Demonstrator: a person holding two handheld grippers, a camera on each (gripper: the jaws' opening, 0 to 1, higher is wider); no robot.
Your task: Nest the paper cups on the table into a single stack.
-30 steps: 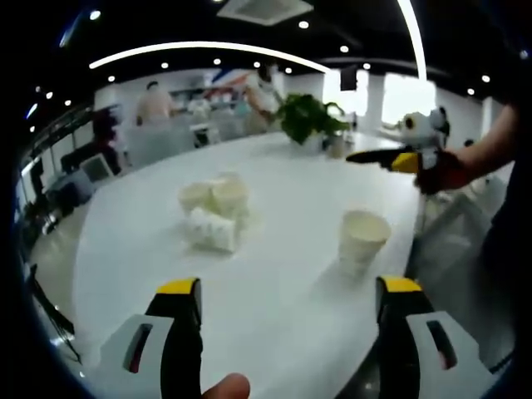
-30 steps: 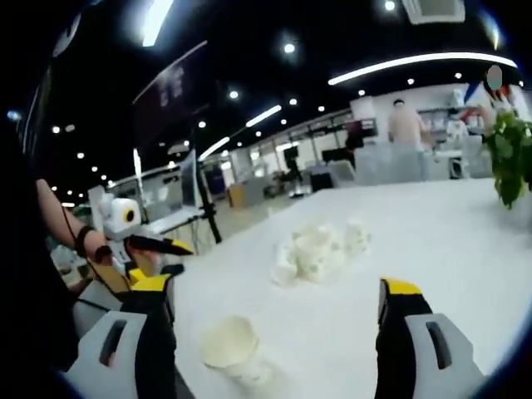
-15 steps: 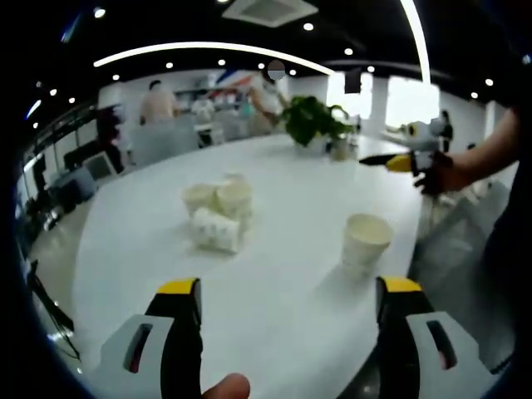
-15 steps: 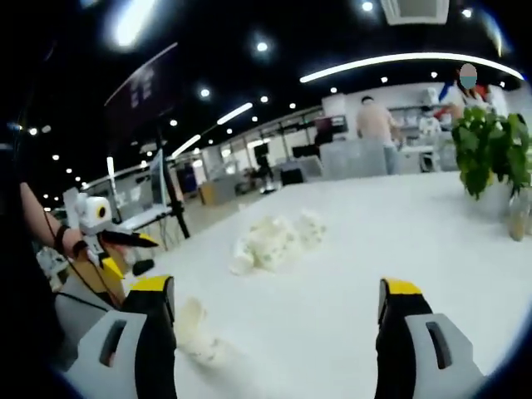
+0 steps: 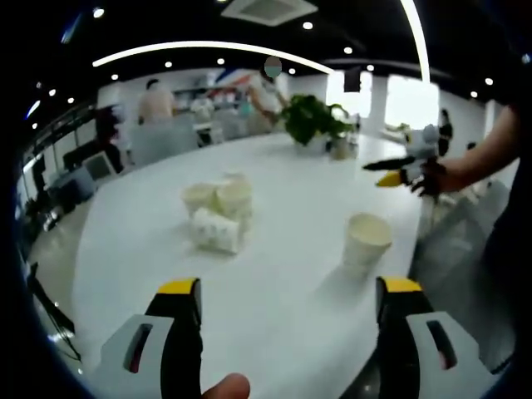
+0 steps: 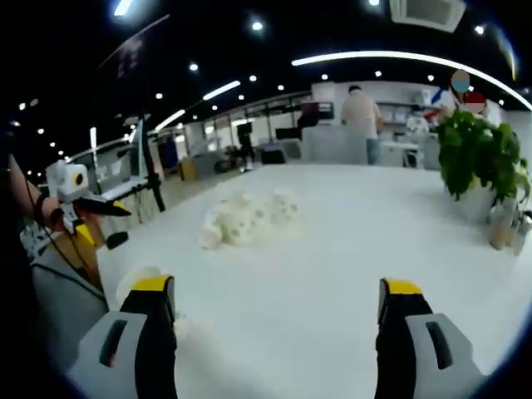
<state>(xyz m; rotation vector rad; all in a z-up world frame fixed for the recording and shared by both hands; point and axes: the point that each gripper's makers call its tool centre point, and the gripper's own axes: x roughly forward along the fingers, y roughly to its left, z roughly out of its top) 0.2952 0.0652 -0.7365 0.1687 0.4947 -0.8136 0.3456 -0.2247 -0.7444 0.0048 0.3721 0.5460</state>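
Nearby, upright empty paper cup, cup cluster beyond, white table.

Left gripper view looks low across the white table toward the plant; right gripper view crosses it from the side. Both share the clustered paper cups.

I log the table top as white, smooth, semi-gloss; it carries soft reflections of the ceiling lights. The single upright paper cup looks matt cream paper with a rolled rim. The cluster of paper cups shows the same dull paper, one lying on its side with a faintly patterned wall. My left gripper reads as light grey moulded plastic, black inner faces, glossy yellow tips. The right gripper looks alike. The potted plant leaves look waxy green.
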